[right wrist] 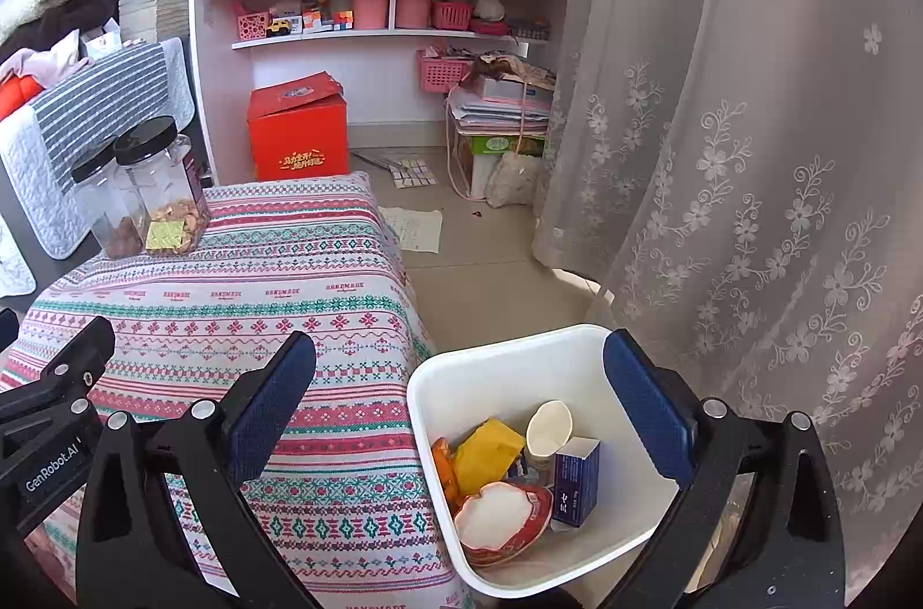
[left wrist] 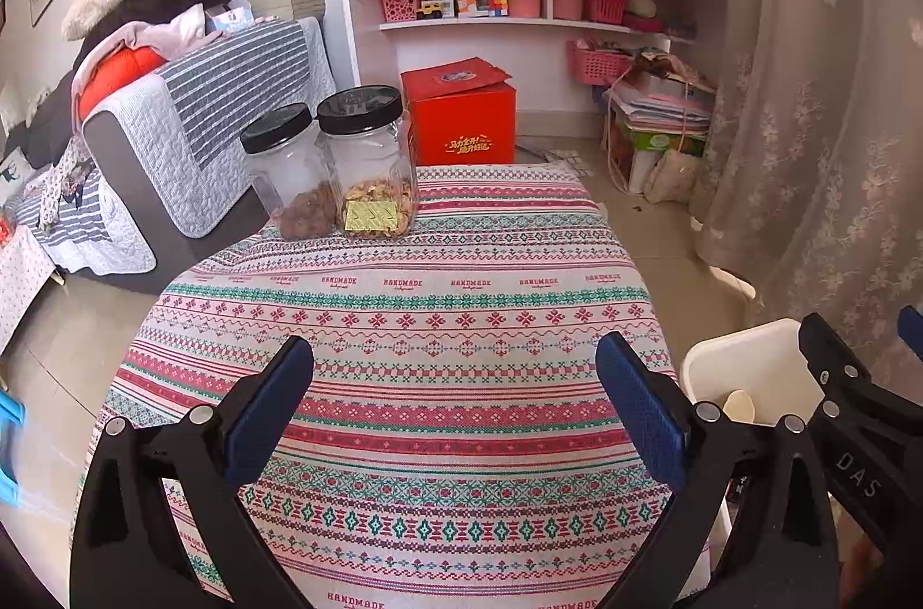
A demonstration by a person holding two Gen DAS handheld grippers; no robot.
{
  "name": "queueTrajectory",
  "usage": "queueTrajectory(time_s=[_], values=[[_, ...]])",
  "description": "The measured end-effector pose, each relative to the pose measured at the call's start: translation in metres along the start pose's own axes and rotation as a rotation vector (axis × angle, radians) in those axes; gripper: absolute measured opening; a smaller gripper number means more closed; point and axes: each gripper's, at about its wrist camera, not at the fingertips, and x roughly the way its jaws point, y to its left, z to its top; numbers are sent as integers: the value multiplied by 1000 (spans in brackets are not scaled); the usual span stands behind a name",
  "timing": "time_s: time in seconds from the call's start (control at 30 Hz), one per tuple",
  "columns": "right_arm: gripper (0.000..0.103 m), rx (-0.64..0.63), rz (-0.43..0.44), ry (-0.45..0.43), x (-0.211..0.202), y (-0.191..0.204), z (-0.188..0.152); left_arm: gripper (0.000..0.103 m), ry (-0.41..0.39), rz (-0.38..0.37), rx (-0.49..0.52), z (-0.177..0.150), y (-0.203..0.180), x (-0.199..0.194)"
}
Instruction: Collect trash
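Both grippers gape wide and empty: the right gripper (right wrist: 460, 398) hangs directly above the white bin (right wrist: 577, 560) of trash, the left gripper (left wrist: 454, 407) over the bare tabletop (left wrist: 404, 263) beside it.

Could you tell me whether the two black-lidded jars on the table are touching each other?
Touching: in the left wrist view, the shorter jar leans against the taller jar, with no gap between their walls.
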Motion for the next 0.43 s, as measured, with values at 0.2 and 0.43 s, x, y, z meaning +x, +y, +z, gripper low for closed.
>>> queueTrajectory(time_s=[0.2,0.43], values=[[96,7,-3,-3,1,-2,0,95,5,-1,1,0,-1,1],[96,8,-2,-6,3,-3,0,96,37,11,-39,1,4,3]])
